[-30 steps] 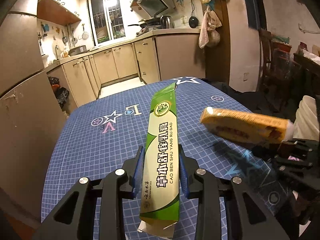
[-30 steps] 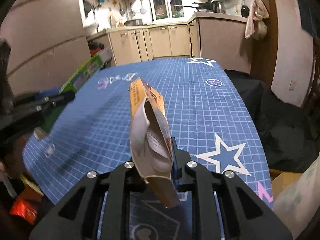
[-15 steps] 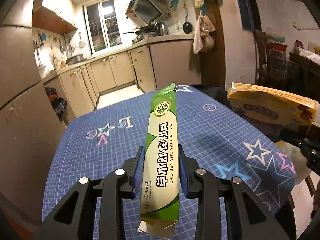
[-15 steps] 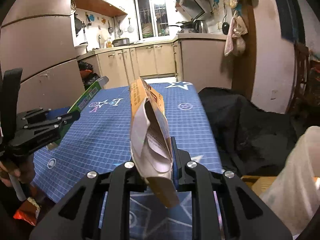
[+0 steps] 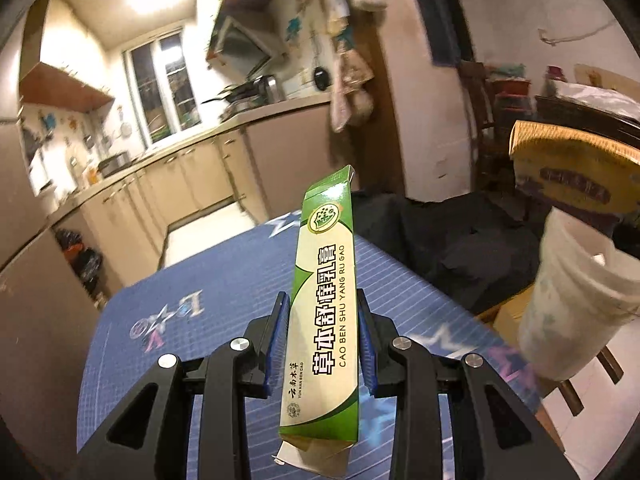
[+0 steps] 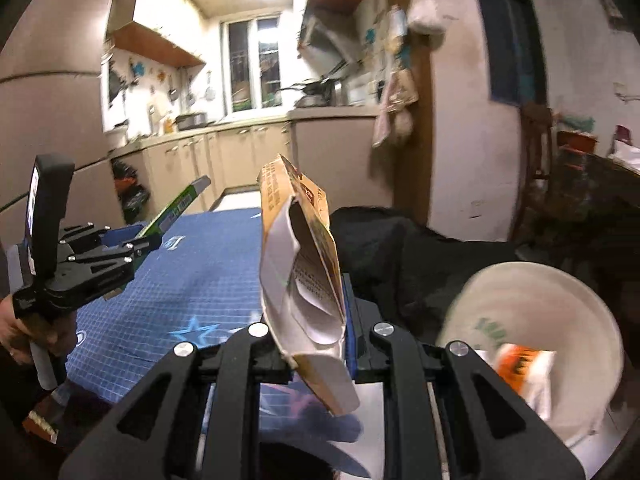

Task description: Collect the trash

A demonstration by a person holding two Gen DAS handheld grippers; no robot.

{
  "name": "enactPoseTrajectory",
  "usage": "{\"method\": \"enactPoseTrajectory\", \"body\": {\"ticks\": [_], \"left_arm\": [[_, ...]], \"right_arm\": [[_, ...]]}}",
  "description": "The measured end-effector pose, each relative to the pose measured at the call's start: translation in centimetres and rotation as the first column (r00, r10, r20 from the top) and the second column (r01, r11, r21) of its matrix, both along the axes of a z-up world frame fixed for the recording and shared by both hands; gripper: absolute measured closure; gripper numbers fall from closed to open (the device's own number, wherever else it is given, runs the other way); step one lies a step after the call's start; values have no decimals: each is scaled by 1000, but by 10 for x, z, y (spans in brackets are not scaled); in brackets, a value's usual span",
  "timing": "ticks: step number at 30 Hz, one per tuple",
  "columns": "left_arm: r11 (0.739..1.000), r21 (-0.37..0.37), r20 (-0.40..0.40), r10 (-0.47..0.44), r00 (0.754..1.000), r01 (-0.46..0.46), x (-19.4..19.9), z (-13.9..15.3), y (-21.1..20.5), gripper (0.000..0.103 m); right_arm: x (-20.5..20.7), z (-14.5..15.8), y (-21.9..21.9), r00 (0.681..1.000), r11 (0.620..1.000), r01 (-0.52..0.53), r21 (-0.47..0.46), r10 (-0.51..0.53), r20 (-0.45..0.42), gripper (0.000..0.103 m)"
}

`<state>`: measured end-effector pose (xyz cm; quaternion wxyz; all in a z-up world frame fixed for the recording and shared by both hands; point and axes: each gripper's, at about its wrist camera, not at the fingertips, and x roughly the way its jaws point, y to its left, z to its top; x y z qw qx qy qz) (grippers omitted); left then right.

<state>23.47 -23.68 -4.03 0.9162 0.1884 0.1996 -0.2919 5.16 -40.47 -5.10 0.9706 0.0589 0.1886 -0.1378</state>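
1. Kitchen in the background: beige cabinets [image 5: 188, 184] along the far wall, window [image 6: 256, 66] behind them, ceiling light on.
2. Blue grid-patterned table [image 5: 224, 304] with star prints, in front of both cameras.
3. Left gripper [image 5: 322, 340]: pinching a long green toothpaste box [image 5: 326, 296] by its two long sides, box pointing away and upward, raised above the table.
4. Right gripper [image 6: 310, 320]: clamped nearly shut on a flattened orange carton [image 6: 298, 256], its open end flaps toward the camera, raised clear of the table.
5. White lined trash bin [image 6: 556, 312] at lower right off the table's right edge, some orange-and-white packaging already inside.
6. Seen from the left wrist: orange carton at far right, over the bin's rim [image 5: 576, 256].
7. Left side of the right wrist view: a hand [image 6: 16, 332] on the left gripper's handle.
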Motion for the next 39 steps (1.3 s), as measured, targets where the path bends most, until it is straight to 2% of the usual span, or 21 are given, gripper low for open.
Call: {"method": "enactPoseTrajectory", "body": {"ticks": [4,8,14,20,22,24,25,26,27,28,29,30,32,39], "left_arm": [[996,11,30,-87,996,86,-21,8,-43,70],[983,25,53,-184,981,183,-45,15,-90,70],[936,53,39,-351,936,349,-89,13,-163,70],[854,74,-70,-511,857,516,-114,1,-228,70],[809,83,-139,-568,811,581,-120,-8,-250,70],[799,89,-166,-577,800,595,-122,-17,-266,69],[785,82,-189,-592,783,614,-119,-21,-274,66],[771,79,-215,-606,766,632,-117,-24,-281,57],[775,87,-217,-598,771,626,-115,-27,-287,31],[790,89,-190,-584,789,606,-113,-27,-289,19],[800,87,-166,-576,801,593,-112,-27,-289,18],[804,87,-159,-572,805,588,-109,-27,-288,18],[810,76,-174,-564,807,582,-105,-27,-283,18],[855,72,-135,-502,854,514,-97,-25,-249,18]], "right_arm": [[-27,2,-28,996,996,87,-4,-87,14,87],[-55,2,-54,984,984,176,-13,-176,15,87],[-97,1,-96,948,948,318,-37,-318,-5,87],[-116,-11,-125,905,907,419,-47,-422,-63,87],[-110,-19,-138,899,904,426,-28,-427,-96,86],[-101,-29,-147,895,904,427,-23,-426,-133,85],[-93,-34,-151,894,907,421,-26,-419,-157,83],[-85,-39,-155,892,909,416,-28,-414,-182,81],[-76,-45,-159,887,910,413,-30,-409,-212,78],[-72,-49,-161,882,909,416,-33,-412,-227,60],[-68,-52,-162,878,903,427,-40,-425,-222,51],[-68,-54,-163,881,905,424,-38,-422,-214,48],[-67,-55,-161,883,906,422,-33,-419,-210,48],[-69,-52,-144,890,906,423,-17,-419,-181,48]]}}
